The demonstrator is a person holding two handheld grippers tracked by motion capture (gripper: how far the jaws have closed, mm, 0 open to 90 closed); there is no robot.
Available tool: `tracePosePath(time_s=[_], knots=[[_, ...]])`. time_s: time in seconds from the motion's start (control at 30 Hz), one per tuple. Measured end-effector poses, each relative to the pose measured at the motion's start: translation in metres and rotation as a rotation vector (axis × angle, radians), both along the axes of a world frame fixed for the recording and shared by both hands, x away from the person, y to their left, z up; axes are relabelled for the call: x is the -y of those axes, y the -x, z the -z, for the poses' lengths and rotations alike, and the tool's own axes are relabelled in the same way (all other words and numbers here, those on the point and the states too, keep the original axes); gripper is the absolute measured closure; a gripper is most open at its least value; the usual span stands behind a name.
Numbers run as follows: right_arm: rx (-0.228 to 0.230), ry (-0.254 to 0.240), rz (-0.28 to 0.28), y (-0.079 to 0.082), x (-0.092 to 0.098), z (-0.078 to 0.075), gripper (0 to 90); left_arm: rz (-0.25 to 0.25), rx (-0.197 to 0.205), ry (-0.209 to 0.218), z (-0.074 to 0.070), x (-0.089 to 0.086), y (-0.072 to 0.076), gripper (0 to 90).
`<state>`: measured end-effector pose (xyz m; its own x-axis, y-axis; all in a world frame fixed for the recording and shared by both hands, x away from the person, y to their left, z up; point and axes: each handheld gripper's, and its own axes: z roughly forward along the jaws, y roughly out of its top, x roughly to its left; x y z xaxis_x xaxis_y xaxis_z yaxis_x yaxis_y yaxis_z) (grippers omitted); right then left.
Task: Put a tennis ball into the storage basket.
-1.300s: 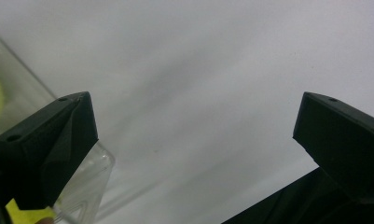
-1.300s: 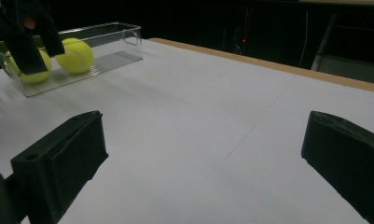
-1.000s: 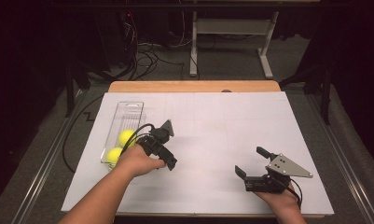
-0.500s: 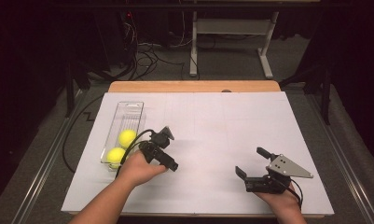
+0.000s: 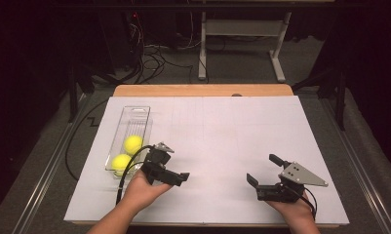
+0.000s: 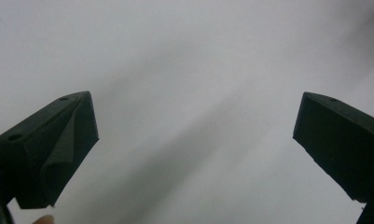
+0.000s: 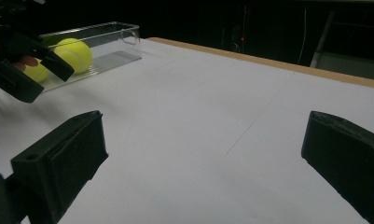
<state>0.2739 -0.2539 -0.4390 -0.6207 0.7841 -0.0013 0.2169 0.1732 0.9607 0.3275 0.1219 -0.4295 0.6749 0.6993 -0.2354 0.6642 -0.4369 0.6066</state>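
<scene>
So at this point both tennis balls were sitting in the clear plastic bin (image 5: 139, 114) on the left side of the table (image 5: 222, 126), far ball (image 5: 133, 144) and near ball (image 5: 120, 163) touching or v close to it, both in the near half of the bin. Left gripper (image 5: 172, 165) was hovering just to the right of the bin, jaws spread wide w/ nothing between them. In the left gripper view I saw just white tabletop between the jaws. Right gripper (image 5: 262, 171) was parked well apart on the right side, jaws also spread, empty, pointed roughly across the table toward the bin.

My read: the job was abt those balls and the bin, and the left gripper was the one working, either clear of a drop or lining up for a grab, can't say which.

Tips if you're going in for a ball imo: take the near one, come from above so the jaws clear the bin wall, keep them wide until they straddle the ball's middle, then close slow. Off-centre and it'll squirt out. Don't nudge the bin, it's light plastic and prob slides. Keep the right gripper parked.
</scene>
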Motion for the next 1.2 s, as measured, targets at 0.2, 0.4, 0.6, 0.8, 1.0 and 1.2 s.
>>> tracePosePath(time_s=[0.2,0.4,0.6,0.8,1.0,1.2], knots=[[-0.004,-0.005,0.000,-0.001,0.000,0.001,0.1,0.023,0.096,0.040,0.011,-0.002,0.009,0.2],[-0.010,-0.005,0.001,-0.001,0.000,0.003,0.1,0.046,0.206,0.115,0.013,-0.007,0.018,0.3],[-0.016,-0.008,0.009,-0.003,0.000,0.005,0.1,0.072,0.313,0.199,0.011,-0.015,0.029,0.3],[-0.027,-0.009,0.028,-0.005,-0.001,0.007,0.1,0.050,0.345,0.336,0.006,-0.033,0.028,0.3],[-0.013,-0.016,0.036,-0.003,-0.001,0.004,0.1,0.037,0.332,0.360,0.007,-0.040,0.024,0.3],[-0.003,-0.015,0.028,0.000,-0.001,0.003,0.1,0.009,0.378,0.363,0.001,-0.042,0.029,0.4]])
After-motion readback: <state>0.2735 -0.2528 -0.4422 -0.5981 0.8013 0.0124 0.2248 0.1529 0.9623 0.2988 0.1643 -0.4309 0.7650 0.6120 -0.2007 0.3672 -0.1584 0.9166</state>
